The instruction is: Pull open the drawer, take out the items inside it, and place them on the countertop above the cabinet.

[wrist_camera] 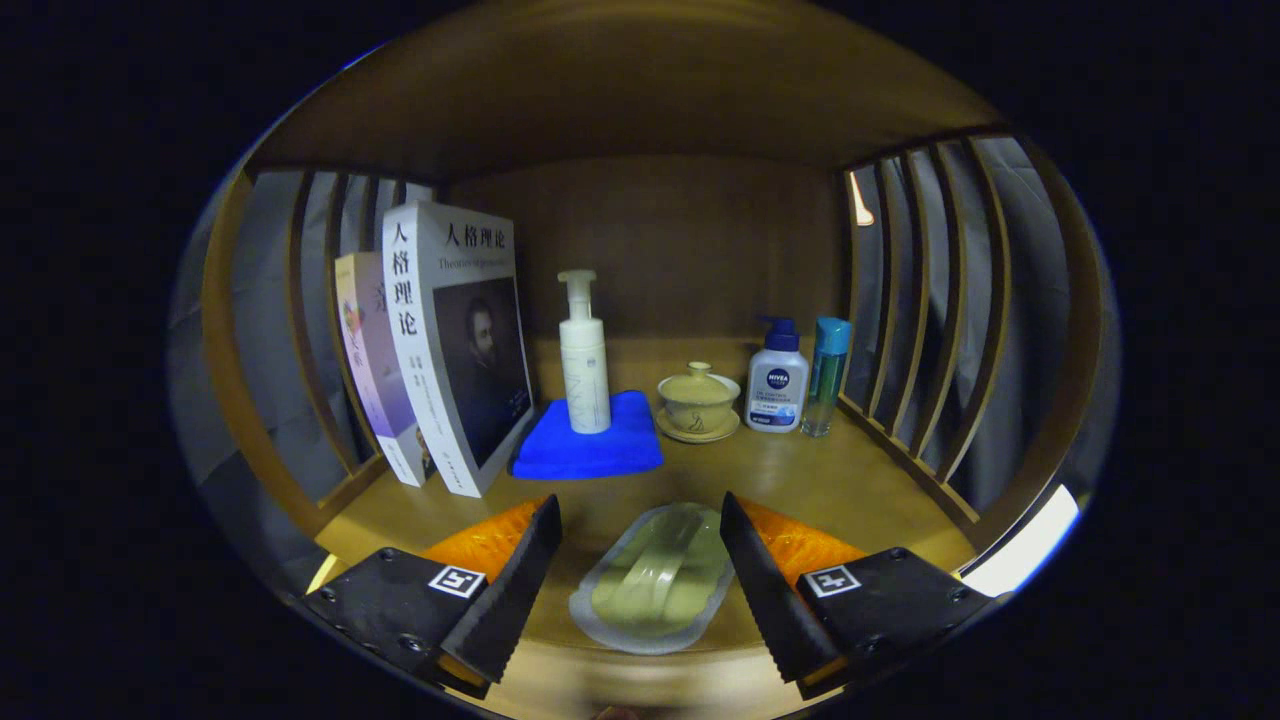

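- My tongs [640, 545] stand spread over the worktop [840, 480], and a sealed packet [655, 580] lies flat between the fingers, touching neither.
- Beyond them a folded cloth [590, 450] lies on the worktop, with a pump bottle [584, 355] upright on it.
- Left of the cloth two books [440, 340] lean against the slatted side.
- Right of the cloth sit a lidded cup on its saucer [698, 402], then a lotion bottle [777, 380], then a slim bottle [828, 375] beside the right slats.

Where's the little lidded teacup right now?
In the gripper view, the lidded teacup sits on its saucer on the wooden countertop, beyond the open tool, between the blue cloth and the white pump bottle.
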Motion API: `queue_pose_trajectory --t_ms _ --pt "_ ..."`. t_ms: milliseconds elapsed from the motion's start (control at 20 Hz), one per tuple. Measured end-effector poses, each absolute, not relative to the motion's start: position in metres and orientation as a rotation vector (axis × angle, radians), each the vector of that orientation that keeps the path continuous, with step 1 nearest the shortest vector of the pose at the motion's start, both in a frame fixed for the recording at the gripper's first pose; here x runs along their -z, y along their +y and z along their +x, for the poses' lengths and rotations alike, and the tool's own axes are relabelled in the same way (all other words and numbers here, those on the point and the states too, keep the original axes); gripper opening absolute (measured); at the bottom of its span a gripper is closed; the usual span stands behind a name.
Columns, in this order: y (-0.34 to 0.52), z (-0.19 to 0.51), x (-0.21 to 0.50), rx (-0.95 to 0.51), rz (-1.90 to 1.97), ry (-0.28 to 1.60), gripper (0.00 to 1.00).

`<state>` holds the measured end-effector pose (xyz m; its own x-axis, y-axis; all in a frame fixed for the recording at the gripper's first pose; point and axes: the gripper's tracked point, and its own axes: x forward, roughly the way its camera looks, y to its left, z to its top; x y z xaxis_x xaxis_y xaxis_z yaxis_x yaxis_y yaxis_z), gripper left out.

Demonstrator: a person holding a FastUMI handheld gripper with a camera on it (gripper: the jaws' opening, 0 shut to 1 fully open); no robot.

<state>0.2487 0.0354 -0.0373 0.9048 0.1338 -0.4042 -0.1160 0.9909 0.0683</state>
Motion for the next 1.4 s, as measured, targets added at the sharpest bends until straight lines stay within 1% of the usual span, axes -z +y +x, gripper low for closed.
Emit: queue_pose_trajectory --t_ms 150,400,600,750,950,1200,1400 --pt "0.034 0.233 0.012 -0.129 0.043 0.334 0.99" --pt "0.031 0.186 -0.023 -0.119 -0.001 0.232 0.99" --pt "0.032 0.142 -0.029 -0.096 -0.006 0.188 0.99" --pt "0.04 0.114 -0.036 -0.117 0.033 0.131 0.99" --pt "0.04 0.078 -0.037 -0.118 0.046 0.077 0.99" --pt "0.029 0.041 -0.017 -0.091 0.024 0.084 0.99" --pt "0.03 0.02 0.002 -0.101 0.059 0.08 0.99"
